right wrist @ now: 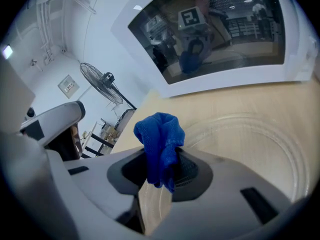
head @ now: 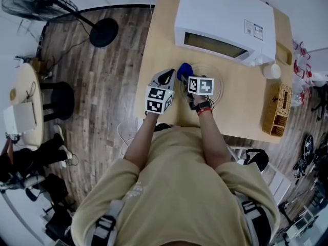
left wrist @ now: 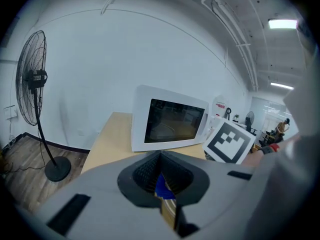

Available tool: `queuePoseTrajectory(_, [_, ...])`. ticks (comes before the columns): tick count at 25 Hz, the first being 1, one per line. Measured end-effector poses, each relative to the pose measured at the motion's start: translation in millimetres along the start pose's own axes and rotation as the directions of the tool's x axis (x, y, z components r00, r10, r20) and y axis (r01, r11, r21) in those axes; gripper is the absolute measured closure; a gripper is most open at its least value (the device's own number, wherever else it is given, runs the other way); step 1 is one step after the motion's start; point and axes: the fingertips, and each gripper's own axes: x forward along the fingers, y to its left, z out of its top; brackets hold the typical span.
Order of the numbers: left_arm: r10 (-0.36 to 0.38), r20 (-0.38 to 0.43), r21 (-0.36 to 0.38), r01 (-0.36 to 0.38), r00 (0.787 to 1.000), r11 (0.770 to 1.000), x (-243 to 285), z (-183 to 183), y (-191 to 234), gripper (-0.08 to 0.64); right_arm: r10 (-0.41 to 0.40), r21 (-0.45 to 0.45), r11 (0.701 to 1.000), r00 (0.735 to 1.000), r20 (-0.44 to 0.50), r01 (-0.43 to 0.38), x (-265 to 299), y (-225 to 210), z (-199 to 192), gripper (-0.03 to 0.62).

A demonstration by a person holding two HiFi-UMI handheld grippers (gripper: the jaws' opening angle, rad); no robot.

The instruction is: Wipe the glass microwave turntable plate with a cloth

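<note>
Wooden table (head: 246, 111), beside plank flooring, bearing a white microwave (head: 220, 19); a standing fan (head: 46, 4) well apart on the floor; a glass plate (right wrist: 260, 134) lying flat on the table just before the microwave door; right gripper (right wrist: 160, 173) held over the plate's near edge, jaws clamped on a bunched blue cloth (right wrist: 160, 139) standing up between them; left gripper (left wrist: 162, 185) just beside the right, jaws drawn to a narrow slit, cloth and table seen through it.
</note>
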Motion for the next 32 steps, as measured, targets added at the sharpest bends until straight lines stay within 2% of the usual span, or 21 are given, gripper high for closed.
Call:
queuePoseTrajectory(15, [-0.013, -0.028, 0.049, 0.014, 1.000, 0.999, 4.4, -3.9, -16.9, 0.541, -0.045, 0.028, 0.999, 0.999, 0.013, 0.045, -13.0, -25.8, -9.6, 0.472])
queuePoseTrajectory(32, [-0.101, -0.077, 0.098, 0.109, 0.992, 0.989, 33.1, -14.4, -47.0, 0.541, -0.108, 0.078, 0.991, 0.993, 0.036, 0.105, -40.5, -63.9, -13.6, 0.472])
